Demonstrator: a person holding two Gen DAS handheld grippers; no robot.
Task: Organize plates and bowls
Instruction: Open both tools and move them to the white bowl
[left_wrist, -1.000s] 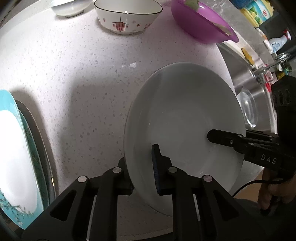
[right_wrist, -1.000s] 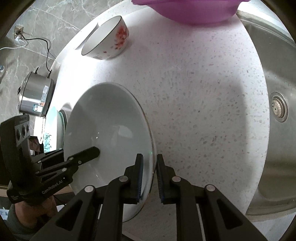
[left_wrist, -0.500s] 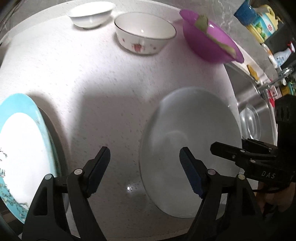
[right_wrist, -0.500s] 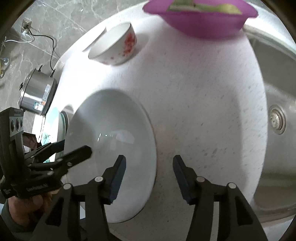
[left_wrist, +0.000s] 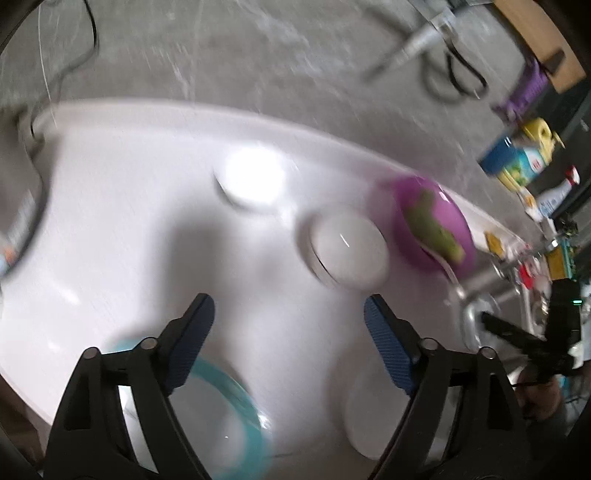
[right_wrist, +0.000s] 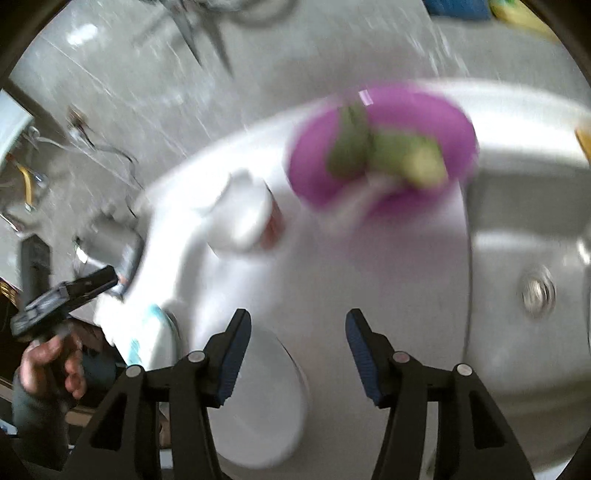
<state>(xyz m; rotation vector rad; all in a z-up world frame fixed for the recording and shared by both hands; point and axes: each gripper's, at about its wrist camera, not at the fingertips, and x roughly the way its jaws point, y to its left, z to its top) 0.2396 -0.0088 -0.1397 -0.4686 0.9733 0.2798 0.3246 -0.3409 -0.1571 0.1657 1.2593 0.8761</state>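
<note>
My left tool (left_wrist: 288, 332), jaws opening, and right tool (right_wrist: 298, 350), jaws apart, grip nothing. The white plate (right_wrist: 258, 406) lies on the bench (left_wrist: 129, 221). Three bowls (left_wrist: 347, 254) at the back remain unsorted; the teal plate (left_wrist: 221, 417) sits nearby.

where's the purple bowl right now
In the right wrist view the purple bowl sits at the counter's far edge, between the white patterned bowl and the sink.

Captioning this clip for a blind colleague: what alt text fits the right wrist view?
The right hand-held gripper, open and empty, hangs above a round white plate lying on the white speckled counter. Beyond sit a purple plastic bowl holding green scraps and a steel sink; the image is motion-blurred.
</note>
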